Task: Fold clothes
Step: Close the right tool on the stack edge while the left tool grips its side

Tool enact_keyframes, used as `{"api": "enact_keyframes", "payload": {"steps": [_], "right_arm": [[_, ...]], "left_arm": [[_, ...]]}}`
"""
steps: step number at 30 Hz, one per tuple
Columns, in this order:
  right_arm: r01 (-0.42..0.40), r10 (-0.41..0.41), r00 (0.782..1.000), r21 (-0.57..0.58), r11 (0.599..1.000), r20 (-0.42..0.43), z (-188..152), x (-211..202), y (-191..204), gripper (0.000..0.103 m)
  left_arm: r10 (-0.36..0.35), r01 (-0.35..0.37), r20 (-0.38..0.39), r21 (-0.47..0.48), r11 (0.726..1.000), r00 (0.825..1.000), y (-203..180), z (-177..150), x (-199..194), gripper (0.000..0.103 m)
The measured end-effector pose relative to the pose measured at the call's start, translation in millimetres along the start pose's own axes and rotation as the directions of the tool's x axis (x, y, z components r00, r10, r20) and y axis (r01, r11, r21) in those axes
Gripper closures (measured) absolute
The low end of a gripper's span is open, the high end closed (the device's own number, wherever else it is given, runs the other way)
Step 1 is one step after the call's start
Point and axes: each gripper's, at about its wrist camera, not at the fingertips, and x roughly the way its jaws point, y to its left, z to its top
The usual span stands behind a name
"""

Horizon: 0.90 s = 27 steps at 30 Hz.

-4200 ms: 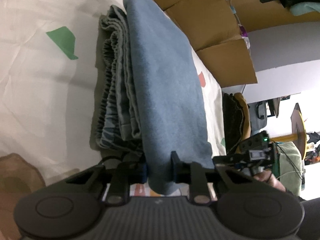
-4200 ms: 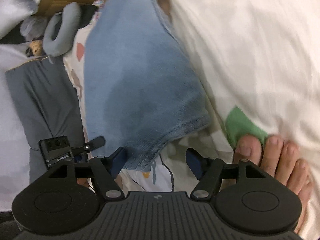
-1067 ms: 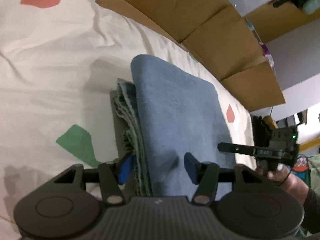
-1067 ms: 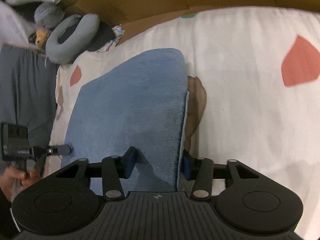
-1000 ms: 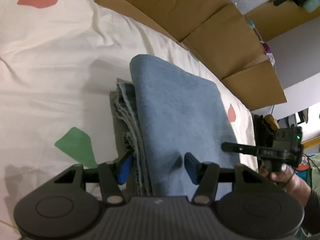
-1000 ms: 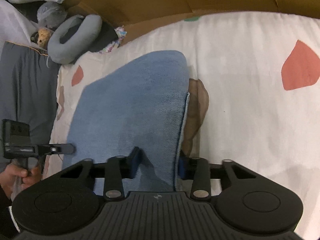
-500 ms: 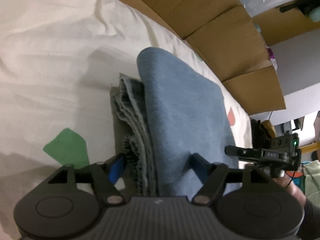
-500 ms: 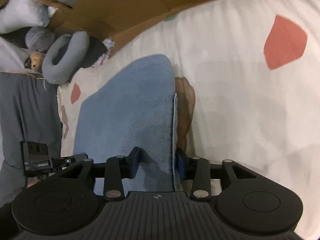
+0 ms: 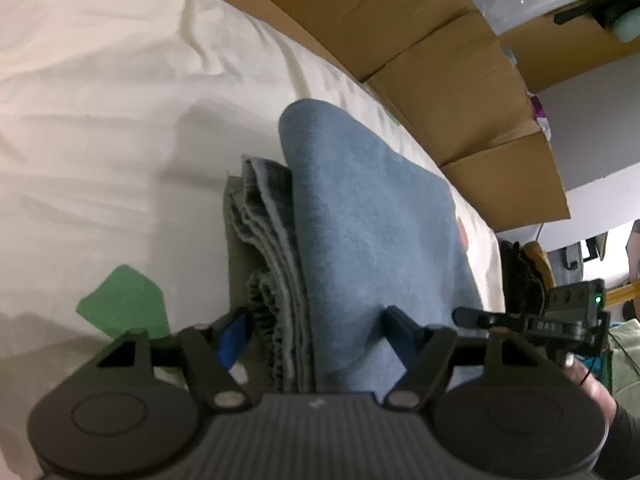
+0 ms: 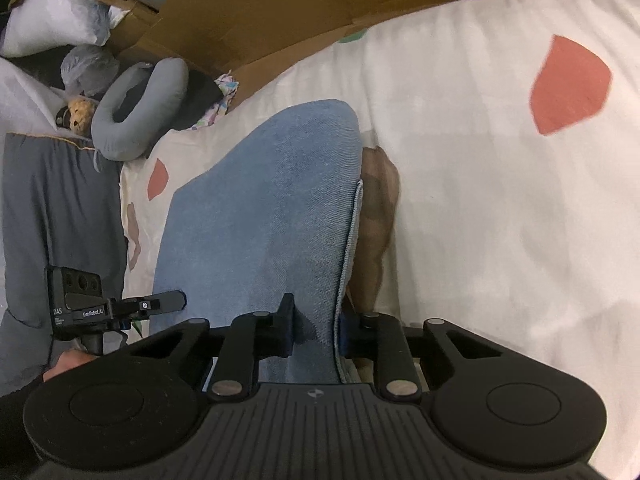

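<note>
A folded pair of blue jeans (image 9: 372, 236) lies on a cream bed sheet (image 9: 104, 128) printed with coloured patches, its layered edges and gathered waistband stacked on the side toward a green patch (image 9: 124, 304). Taking the jeans as the landmark: a wall of flattened cardboard (image 9: 420, 52) runs along the far edge of the bed beyond them, and a red patch (image 10: 568, 84) sits on the sheet off to one side, well apart from the denim.

The left gripper (image 9: 316, 332) straddles the near end of the jeans. Its fingers (image 9: 234, 334) stand wide, one at the waistband side and the other sunk a little into the top of the fold, and its jaws have just been closing slightly with the stack between them; whether the pads actually press the cloth cannot be told from this view.

The right gripper (image 10: 316, 330) is at the jeans' other near corner. Its fingers (image 10: 286, 320) have just been closing and now pinch the hemmed edge of the top layer, the denim creased between the pads. A brown patch (image 10: 378, 216) of the sheet shows just beside that edge.

A grey neck pillow (image 10: 136, 108) lies beyond the far corner of the jeans, off the sheet, next to a dark grey cushion (image 10: 60, 220).
</note>
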Motion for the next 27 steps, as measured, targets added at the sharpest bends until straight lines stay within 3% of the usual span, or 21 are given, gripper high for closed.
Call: {"api": "enact_keyframes", "payload": {"steps": [6,11,21,27], "right_arm": [[-0.003,0.003,1.000,0.039,0.999,-0.012,-1,-1,-11,0.081],[0.009,-0.008,1.000,0.049,0.999,-0.021,-2,1,-13,0.075],[0.018,-0.015,0.999,0.064,0.998,-0.038,-2,3,-13,0.072],[0.008,-0.006,0.999,0.057,0.998,-0.049,-1,4,-13,0.070]], "left_arm": [[-0.044,0.044,-0.005,-0.063,0.997,0.999,10,1,-4,0.033],[-0.091,0.087,-0.014,-0.169,0.982,0.996,27,1,-4,0.030],[-0.130,0.110,-0.071,-0.232,0.966,0.989,29,5,7,0.026],[-0.157,0.139,-0.054,-0.257,0.957,0.986,30,6,19,0.027]]}}
